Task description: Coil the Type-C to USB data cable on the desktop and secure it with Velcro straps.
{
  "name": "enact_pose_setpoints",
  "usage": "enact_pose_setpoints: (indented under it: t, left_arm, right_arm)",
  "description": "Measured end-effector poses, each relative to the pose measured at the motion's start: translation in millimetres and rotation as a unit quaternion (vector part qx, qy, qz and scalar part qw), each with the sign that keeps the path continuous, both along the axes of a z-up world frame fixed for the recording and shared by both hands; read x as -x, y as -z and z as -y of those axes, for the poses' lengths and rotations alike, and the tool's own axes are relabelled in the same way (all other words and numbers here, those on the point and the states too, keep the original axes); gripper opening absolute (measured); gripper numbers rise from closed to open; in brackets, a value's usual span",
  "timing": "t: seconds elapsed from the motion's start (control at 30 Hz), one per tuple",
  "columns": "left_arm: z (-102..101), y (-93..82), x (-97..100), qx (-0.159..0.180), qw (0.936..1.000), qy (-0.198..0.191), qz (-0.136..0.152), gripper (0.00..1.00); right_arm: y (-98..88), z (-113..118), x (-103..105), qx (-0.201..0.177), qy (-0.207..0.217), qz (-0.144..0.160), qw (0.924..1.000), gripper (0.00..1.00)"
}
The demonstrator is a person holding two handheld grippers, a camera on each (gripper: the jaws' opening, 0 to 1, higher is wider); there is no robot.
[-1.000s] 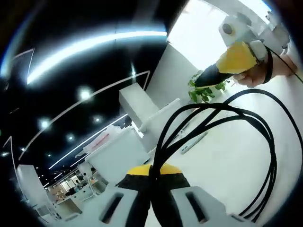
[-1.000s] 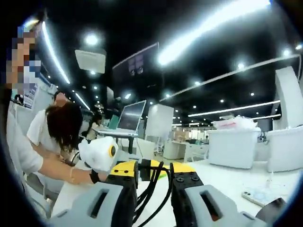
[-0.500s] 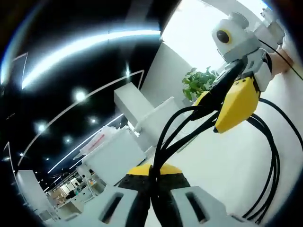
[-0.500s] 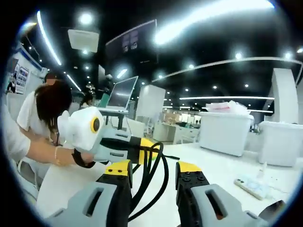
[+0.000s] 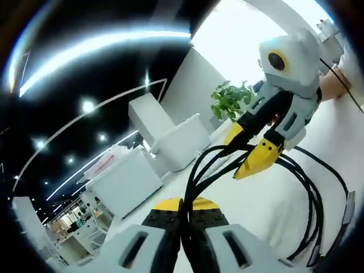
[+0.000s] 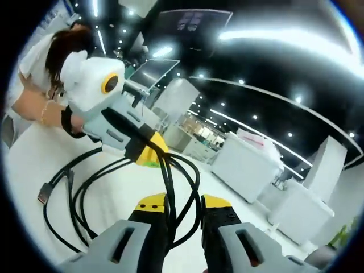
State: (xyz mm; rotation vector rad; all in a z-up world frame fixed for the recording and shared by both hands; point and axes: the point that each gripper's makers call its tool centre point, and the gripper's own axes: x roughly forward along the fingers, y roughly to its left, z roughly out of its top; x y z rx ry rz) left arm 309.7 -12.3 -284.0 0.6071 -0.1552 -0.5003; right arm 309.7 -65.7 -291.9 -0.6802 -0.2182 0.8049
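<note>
We see the left gripper (image 5: 181,209) clamped on the coiled black cable (image 5: 310,216); the right gripper (image 6: 183,206) pinches its loops (image 6: 79,196), which hang toward the desktop (image 6: 34,153).

In the left gripper view, the coiled cable (image 5: 267,176) vanishes between the left gripper's (image 5: 185,213) jaws, and its far loops run under the right gripper (image 5: 255,149). Whether those yellow tips actually pinch the cable cannot be told. In the right gripper view, the plug (image 6: 43,195) beside the coil is too small to identify.
</note>
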Motion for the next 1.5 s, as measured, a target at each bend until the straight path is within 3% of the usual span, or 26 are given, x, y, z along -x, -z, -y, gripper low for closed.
enact_pose_setpoints:
  t: [0.1,0.3,0.37,0.47,0.73,0.83,0.93,1.0,1.07,1.13,1.27,1.3,1.43,1.5]
  left_arm:
    - [5.5,2.9,2.1,0.027,0.9992,0.017,-0.023,0.05]
    - [15.3,10.8,4.5,0.043,0.9976,0.035,-0.041,0.06]
    - [18.8,15.5,4.0,0.048,0.9968,0.039,-0.05,0.07]
    - [18.0,22.5,1.4,0.028,0.9983,0.025,-0.044,0.07]
    - [14.2,29.1,-6.2,0.027,0.9984,0.015,-0.047,0.12]
    - [16.4,28.2,-6.2,0.034,0.9983,0.017,-0.045,0.18]
    - [13.6,27.1,-6.0,0.027,0.9987,0.012,-0.041,0.09]
    - [8.7,21.7,-8.3,0.06,0.997,0.007,-0.048,0.06]
    - [6.2,23.5,-9.9,0.049,0.9971,0.008,-0.057,0.06]
    - [0.0,27.9,-11.7,0.028,0.9981,-0.013,-0.053,0.05]
    - [-1.1,26.7,-11.4,0.027,0.9979,-0.021,-0.056,0.05]
    - [-0.8,26.6,-10.7,0.027,0.9978,-0.02,-0.057,0.05]
    - [-7.8,25.9,-10.2,-0.012,0.9982,-0.043,-0.04,0.06]
    - [-11.7,24.8,-10.0,-0.007,0.9981,-0.044,-0.041,0.06]
  right_arm:
    - [3.7,4.3,-8.0,0.026,0.013,0.02,0.9994,0.15]
    - [5.6,13.9,-22.7,0.103,0.033,0.071,0.9916,0.05]
    - [5.8,16.4,-26.4,0.095,0.032,0.054,0.9935,0.04]
    - [10.6,15.6,-24.8,0.09,0.012,0.02,0.9957,0.04]
    - [10.2,9.7,-18.9,0.093,-0.011,0.031,0.9952,0.03]
    - [7.5,-0.5,-7.0,0.065,-0.046,0.017,0.9967,0.03]
    - [9.4,-1.3,-8.1,0.064,-0.04,0.012,0.9971,0.03]
    - [14.5,-2.6,-10.2,0.04,-0.035,-0.011,0.9985,0.05]
    - [14.6,-4.3,-10.6,-0.005,-0.031,-0.038,0.9988,0.07]
    - [13.7,-3.1,-10.0,-0.018,-0.021,-0.051,0.9983,0.15]
    - [15.3,-4.8,-7.9,-0.013,-0.019,-0.054,0.9983,0.18]
    - [17.2,-4.8,-10.7,0.005,-0.013,-0.041,0.9991,0.17]
    - [22.9,-13.1,-13.4,0.039,-0.009,-0.025,0.9989,0.06]
    - [20.0,-19.1,-16.5,0.041,-0.016,-0.028,0.9987,0.04]
